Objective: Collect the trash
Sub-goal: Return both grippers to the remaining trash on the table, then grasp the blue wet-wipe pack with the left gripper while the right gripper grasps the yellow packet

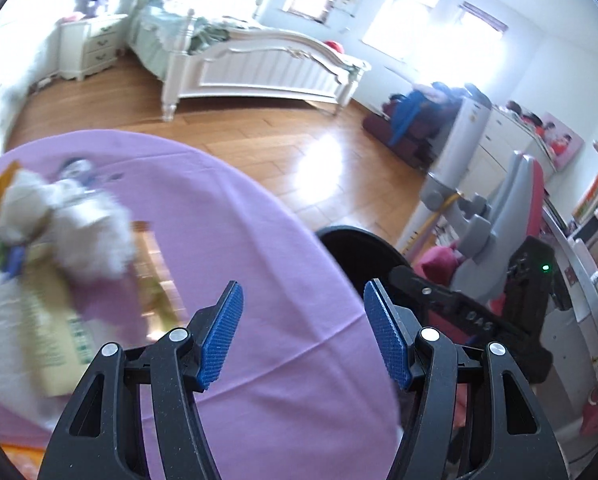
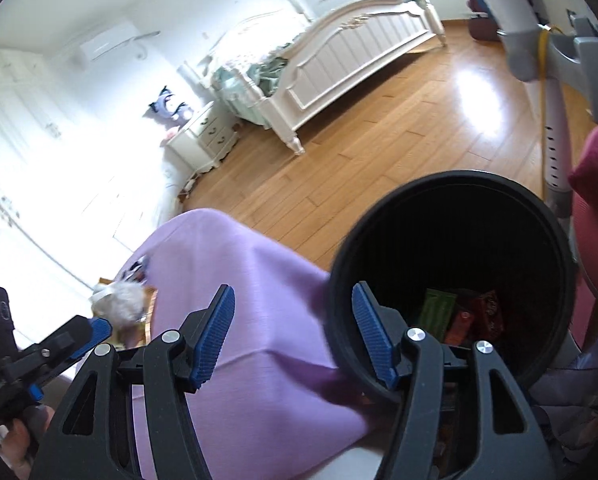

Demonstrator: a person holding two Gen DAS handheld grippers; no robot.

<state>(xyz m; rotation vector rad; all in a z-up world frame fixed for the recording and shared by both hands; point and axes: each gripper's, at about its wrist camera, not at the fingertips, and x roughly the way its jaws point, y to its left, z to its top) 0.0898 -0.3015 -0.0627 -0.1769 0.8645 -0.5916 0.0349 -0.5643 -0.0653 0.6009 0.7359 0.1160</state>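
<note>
Left gripper [image 1: 303,336]: fingers spread apart, holding nothing, above the purple cloth [image 1: 259,264].
Right gripper [image 2: 293,336]: fingers spread apart, empty, poised at the near rim of the bin [image 2: 451,184].
Bin: black, round, just beside the cloth-covered table; several wrappers [image 2: 463,316] lie at its bottom.
Trash left [image 1: 63,232]: a blurred heap on the cloth, white crumpled paper and a yellowish packet among it, well apart from the bin.
Progress: judged partway; some pieces binned, the heap uncollected.
Background: wood floor [image 1: 279,140], white bed [image 1: 259,64].
</note>
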